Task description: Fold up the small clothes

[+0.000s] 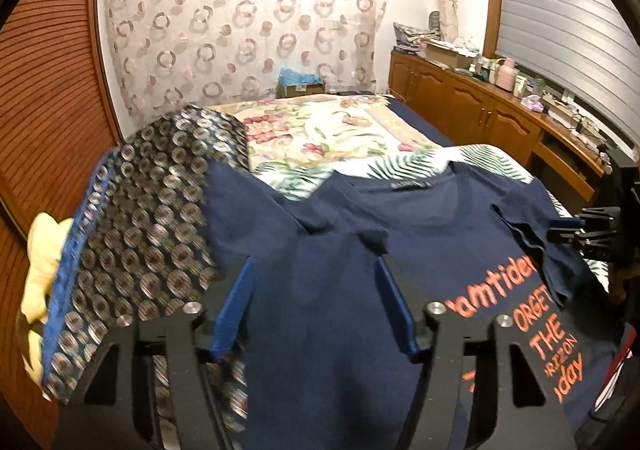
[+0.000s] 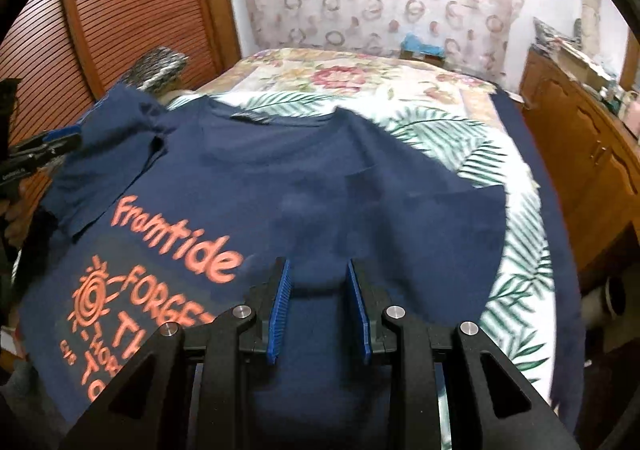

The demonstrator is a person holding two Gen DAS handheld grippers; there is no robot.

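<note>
Left gripper (image 1: 316, 302): blue-padded jaws stand apart over the navy cotton T-shirt with orange lettering (image 1: 340, 250); nothing sits between the pads, cloth only lies beneath them. Picture is motion-blurred.

Right gripper (image 2: 320, 310): jaws narrower, also apart, no cloth pinched that I can see; navy fabric lies flat below and ahead of the fingertips.

Shirt position: spread print-side up on the bed with white palm-leaf and floral covers (image 2: 500, 250), collar at the far end from both grippers, hem toward them. Ahead and to the right of the left gripper, one sleeve lies turned in over the chest, just above the lettering. In the right wrist view that same sleeve lies far to the left, next to the other gripper's tips. The sleeve on the right gripper's side looks flat and spread, not yet folded.

Step, as I judge it: first sleeve fold laid, grippers free. Next move likely calls for the right gripper to reach ahead and rightward, pinch the outer sleeve edge and carry it inward across the chest, keeping the fold line straight.

Count: one navy shirt; one dark patterned garment with round motifs (image 1: 152, 210) left of the left gripper; one pale yellow cloth (image 1: 40, 270) beyond it; two grippers.
</note>
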